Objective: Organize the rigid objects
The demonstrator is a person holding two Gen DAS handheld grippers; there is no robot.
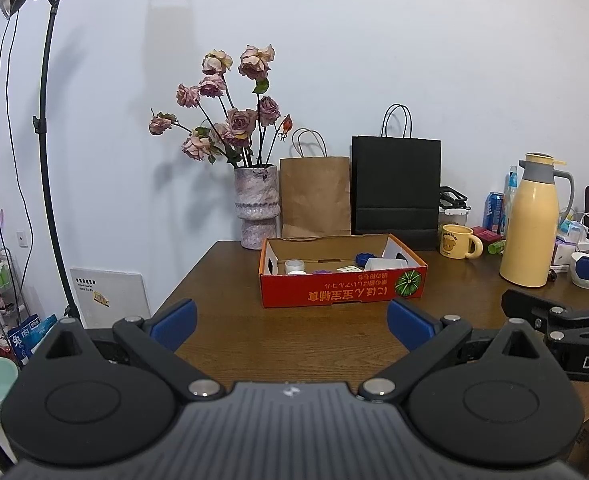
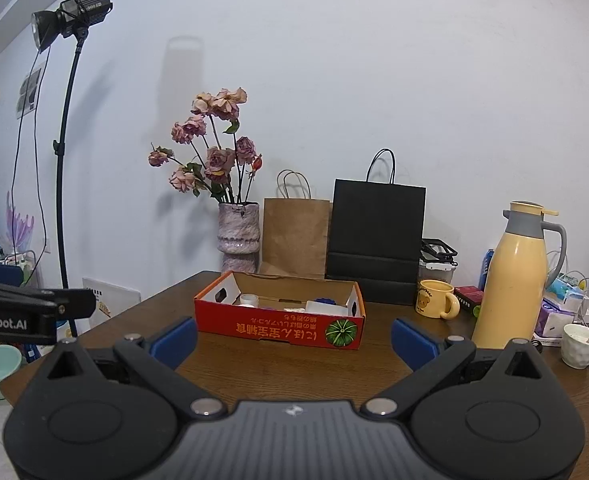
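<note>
Cardboard box (image 1: 342, 284) sits beyond both empty, spread claws (image 1: 292, 326) (image 2: 294, 340).

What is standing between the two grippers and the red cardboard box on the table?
Nothing visible. Only bare brown table lies between the open left gripper and the red box, and likewise between the open right gripper and the box. The vase, bags, mug and thermos stand behind or beside it.

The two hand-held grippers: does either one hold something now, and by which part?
Nothing is held. The left hand-held gripper and the right hand-held gripper are both open, above the table, short of the red box.
</note>
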